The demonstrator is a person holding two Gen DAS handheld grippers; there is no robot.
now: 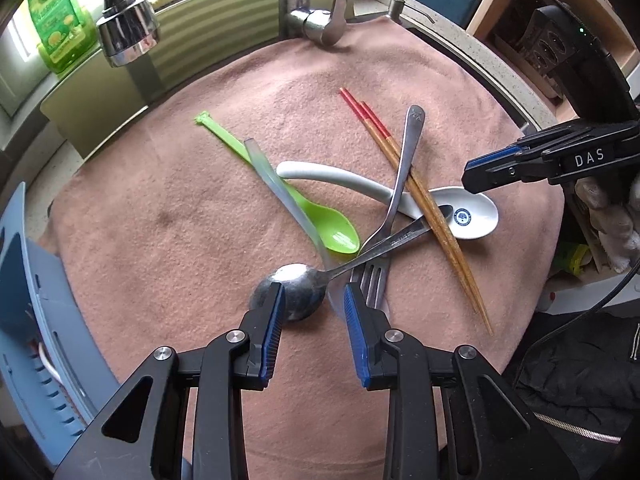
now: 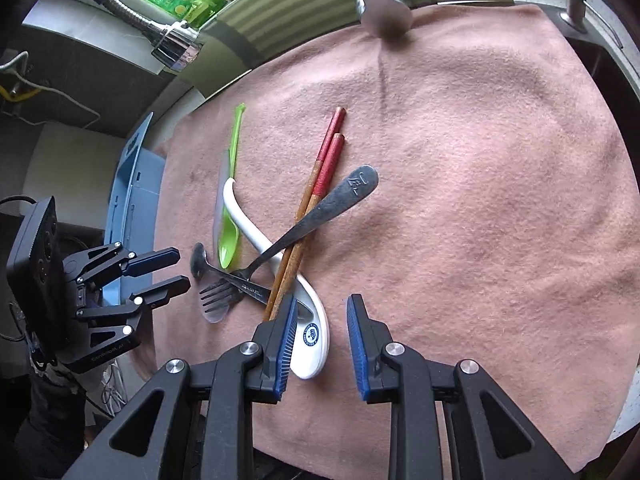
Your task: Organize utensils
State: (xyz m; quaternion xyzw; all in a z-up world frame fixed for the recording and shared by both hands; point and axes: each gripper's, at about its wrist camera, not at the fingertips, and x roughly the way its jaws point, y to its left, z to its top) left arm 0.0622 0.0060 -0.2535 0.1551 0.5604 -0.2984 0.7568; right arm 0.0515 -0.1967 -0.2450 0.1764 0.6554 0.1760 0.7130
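A tangle of utensils lies on a pink cloth (image 1: 168, 208) spread over the tabletop: a metal spoon (image 1: 296, 292), a fork (image 1: 400, 184), a green plastic spoon (image 1: 320, 220), a white ceramic spoon (image 1: 472, 216), a clear plastic piece (image 1: 276, 184) and red-tipped wooden chopsticks (image 1: 436, 216), crossing one another. The left claw (image 1: 314, 308) tilts steeply down over the metal spoon's bowl, jaws apart and empty. The right claw (image 2: 320, 332) tilts down over the ceramic spoon's bowl, jaws apart, gripping nothing. A blue rack (image 1: 28, 320) stands beside the cloth.
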